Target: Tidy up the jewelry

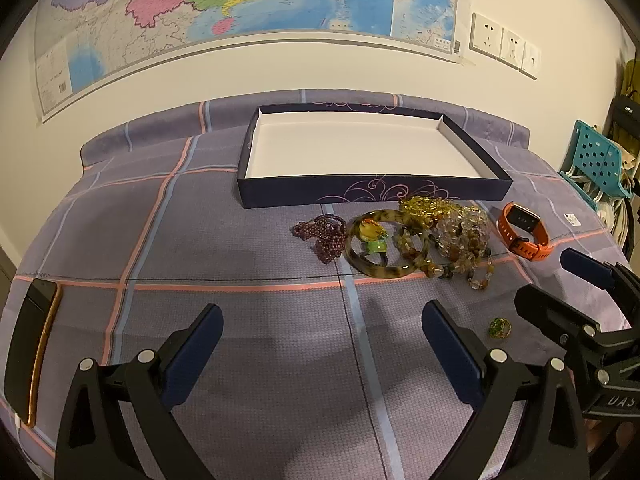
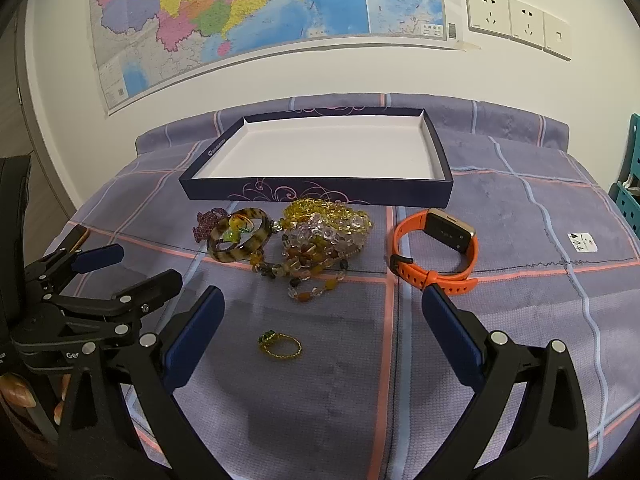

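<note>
Both my grippers — left (image 1: 322, 330), right (image 2: 322, 312) — hang spread and empty. The jewelry pile (image 2: 316, 236) sits just before the bare tray (image 2: 320, 152); the ring (image 2: 280, 345) lies nearest, so I'd take it first.

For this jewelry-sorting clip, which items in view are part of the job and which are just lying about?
Part of the job:
navy box, empty
purple bead strand
tortoiseshell bangle
pile of beaded bracelets
small green-stone ring
orange watch, probably

Lying about:
phone at the table's left edge
small white card
wall map
wall sockets
</note>
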The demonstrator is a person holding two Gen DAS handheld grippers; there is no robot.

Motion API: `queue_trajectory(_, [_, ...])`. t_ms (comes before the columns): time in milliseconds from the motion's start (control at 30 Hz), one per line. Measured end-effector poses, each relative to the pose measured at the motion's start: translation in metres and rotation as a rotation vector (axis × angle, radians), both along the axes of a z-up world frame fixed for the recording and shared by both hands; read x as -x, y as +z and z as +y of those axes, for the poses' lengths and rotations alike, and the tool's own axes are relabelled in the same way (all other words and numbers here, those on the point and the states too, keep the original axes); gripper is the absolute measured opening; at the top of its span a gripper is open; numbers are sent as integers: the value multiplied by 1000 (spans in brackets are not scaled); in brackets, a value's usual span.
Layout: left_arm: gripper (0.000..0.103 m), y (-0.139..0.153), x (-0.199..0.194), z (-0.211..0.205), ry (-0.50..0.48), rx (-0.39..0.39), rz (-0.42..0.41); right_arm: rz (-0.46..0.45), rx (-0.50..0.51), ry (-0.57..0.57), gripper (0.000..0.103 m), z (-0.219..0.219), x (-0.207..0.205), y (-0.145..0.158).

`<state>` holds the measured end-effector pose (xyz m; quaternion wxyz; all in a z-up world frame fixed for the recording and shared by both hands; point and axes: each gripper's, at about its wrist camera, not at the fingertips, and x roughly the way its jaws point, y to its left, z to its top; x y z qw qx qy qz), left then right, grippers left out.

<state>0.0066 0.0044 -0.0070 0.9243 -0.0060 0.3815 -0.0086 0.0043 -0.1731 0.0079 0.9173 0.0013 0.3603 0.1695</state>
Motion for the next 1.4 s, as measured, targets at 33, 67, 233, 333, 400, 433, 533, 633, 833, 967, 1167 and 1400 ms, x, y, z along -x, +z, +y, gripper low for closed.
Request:
queue_trajectory(33, [96,0,0,-1,0,-1,0,1,-1,-1,97,0,0,0])
queue_trajectory(67, [96,0,0,-1,0,-2,1,1,-3,-2,97,0,0,0])
queue_trajectory(233, [96,-2,-1,-1,1,-3,4,3,-4,-4,97,-1,-1,-1])
queue_trajectory(333, [96,-2,-1,-1,1,-3,5,8,-5,-5,97,-2,-2,-2])
queue_trajectory(400, [96,-2,-1,-1,2,-4,5,7,-7,-6,97,-2,-2,-2])
queue_trajectory(433, [96,-2,-1,-1,2,-5,5,7,-8,-5,97,-3,-2,-2])
queue_trajectory(533, [96,-3,-3,-1,0,-7,9,9,-10,-6,97,-4,-3,-2])
queue_trajectory(633, [96,-3,-4,-1,-2,-6,11,11,-12,-9,97,-5,-4,-2])
queue_trajectory(833, [96,-4,-7,-1,-6,0,19,8,-7,-21,97,-11,-7,1])
queue_trajectory(967, [96,-4,-10,1,-11,9,28,17,-6,-53,97,-24,-13,1])
queue_trajectory(1167, [96,-4,-15,3,-21,8,35,80,-36,-157,97,-59,-31,-8])
queue_trajectory(1400, [96,-3,-21,8,-47,-1,37,143,-122,-221,75,-88,-50,-19])
